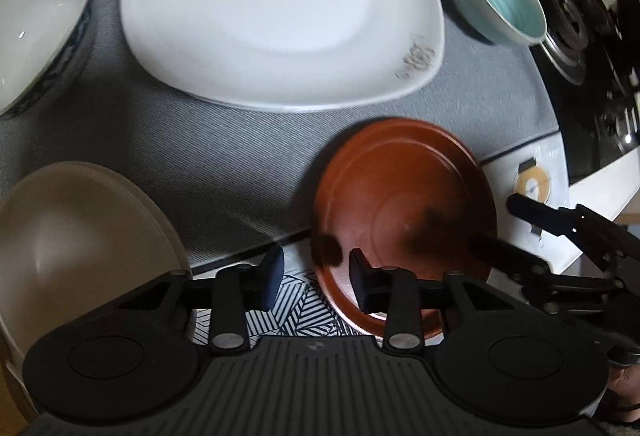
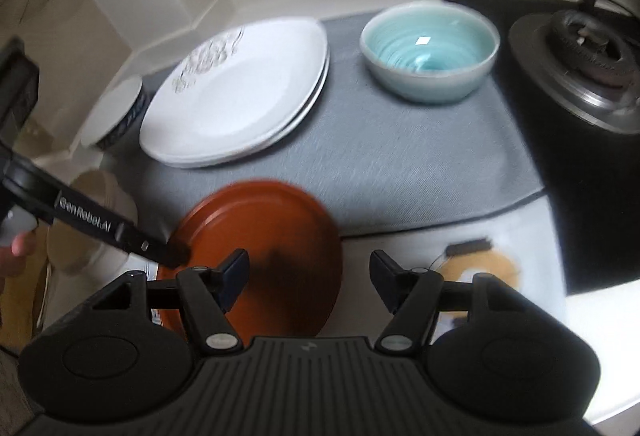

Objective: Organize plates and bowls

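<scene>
Brown plate [image 1: 404, 220]: at worktop's near edge, half off grey mat [image 1: 200, 164]; left gripper [image 1: 316, 276] spread astride its rim, right gripper [image 2: 308, 276] spread above; likely bound for white plates [image 2: 236, 92]

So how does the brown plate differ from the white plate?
The brown plate is round, plain and smaller; the white plate is larger, rounded-square and has a floral print. The brown plate lies single, half off the grey mat, between both grippers; the white plate sits on the mat atop another white plate. Both lie flat, face up and empty.
</scene>
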